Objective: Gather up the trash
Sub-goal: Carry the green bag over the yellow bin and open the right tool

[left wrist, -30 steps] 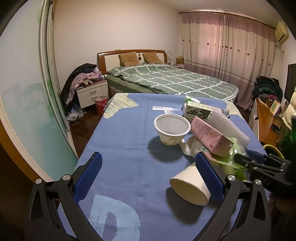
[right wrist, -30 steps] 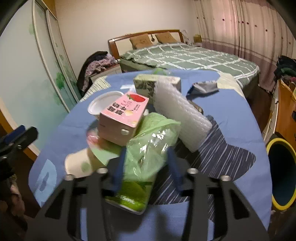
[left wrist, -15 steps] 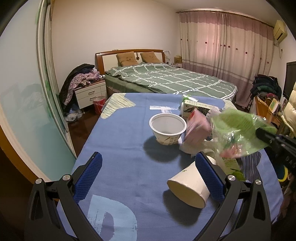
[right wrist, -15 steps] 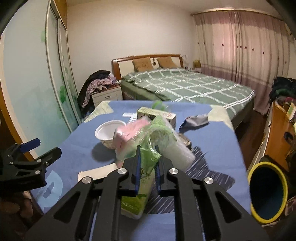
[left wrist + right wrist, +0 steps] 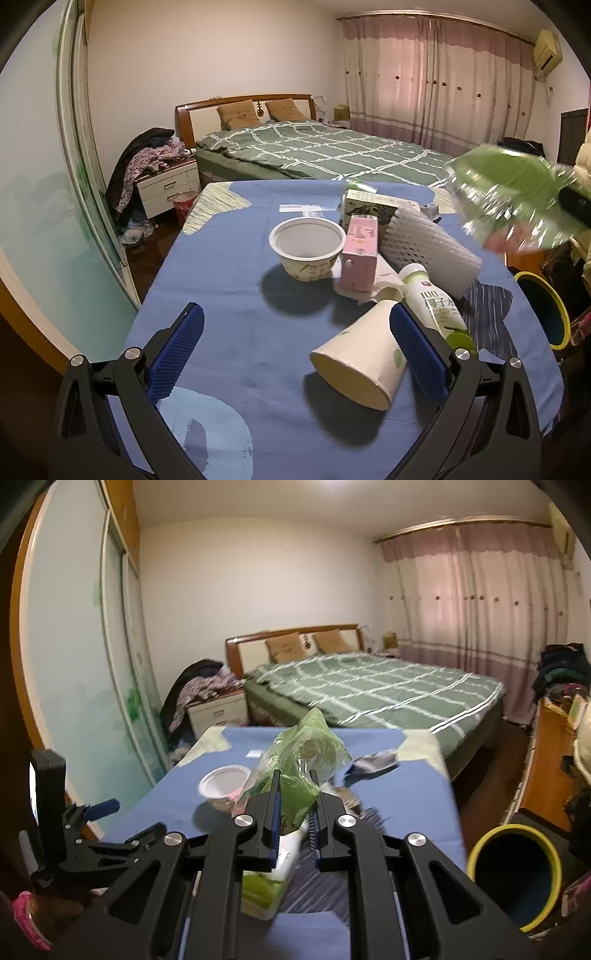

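The green bag (image 5: 303, 753) is thin, glossy, crinkled plastic. The tablecloth (image 5: 229, 280) is matt blue cloth; the tipped cup (image 5: 360, 360) is smooth paper, the white sleeve (image 5: 428, 251) dimpled foam.

Green bag (image 5: 306, 753), pink carton (image 5: 360, 254), blue tablecloth (image 5: 229, 295)

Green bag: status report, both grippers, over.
Right gripper shut on green bag, lifted off table. Left gripper open, empty, by paper cup. Yellow-rimmed bin unobstructed.
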### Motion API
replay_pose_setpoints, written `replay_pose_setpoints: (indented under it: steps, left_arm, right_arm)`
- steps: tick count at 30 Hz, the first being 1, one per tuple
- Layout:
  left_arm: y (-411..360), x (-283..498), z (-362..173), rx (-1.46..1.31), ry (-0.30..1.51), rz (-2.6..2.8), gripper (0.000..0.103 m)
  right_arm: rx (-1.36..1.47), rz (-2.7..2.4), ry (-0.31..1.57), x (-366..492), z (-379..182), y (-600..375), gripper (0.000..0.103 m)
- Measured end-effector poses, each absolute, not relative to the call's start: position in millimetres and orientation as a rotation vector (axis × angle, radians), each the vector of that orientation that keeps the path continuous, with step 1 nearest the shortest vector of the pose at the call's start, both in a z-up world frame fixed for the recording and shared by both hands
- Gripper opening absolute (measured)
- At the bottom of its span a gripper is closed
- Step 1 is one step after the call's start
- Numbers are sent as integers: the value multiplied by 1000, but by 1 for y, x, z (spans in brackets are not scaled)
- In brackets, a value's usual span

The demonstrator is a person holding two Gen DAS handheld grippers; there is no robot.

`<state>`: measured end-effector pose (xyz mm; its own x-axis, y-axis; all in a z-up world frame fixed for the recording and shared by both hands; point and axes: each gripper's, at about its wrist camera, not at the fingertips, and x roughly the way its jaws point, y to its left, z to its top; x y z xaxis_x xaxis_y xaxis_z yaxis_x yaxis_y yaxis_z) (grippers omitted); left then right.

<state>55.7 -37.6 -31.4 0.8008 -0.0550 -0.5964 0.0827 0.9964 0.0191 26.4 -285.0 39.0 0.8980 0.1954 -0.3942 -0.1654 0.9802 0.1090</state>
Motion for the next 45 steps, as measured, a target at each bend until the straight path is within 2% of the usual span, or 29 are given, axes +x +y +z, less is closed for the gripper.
replay_pose_setpoints:
  steps: [10,22,25,27,28,45]
  left_arm:
    - [-45,59,-40,57,661,-86,99]
    - [-67,62,-49,92,686,-124,99]
    - [-72,63,-52,100,694,-131,99]
    - [-73,64,-54,100,701,-133,99]
    - [-73,65,-54,102,703,-132,99]
    - [-81,93,-90,210,819,-287,99]
  right_arm:
    - [114,-163,439,26,15,-384,13]
    - [187,-516,699,52,-86,-517,15]
    - [186,-561,743,59,-102,-529,27]
    - [198,-579,755,60,-108,-534,41]
    - [206,-583,753,59,-110,-536,42]
    - [224,-546,721,56,-93,-520,44]
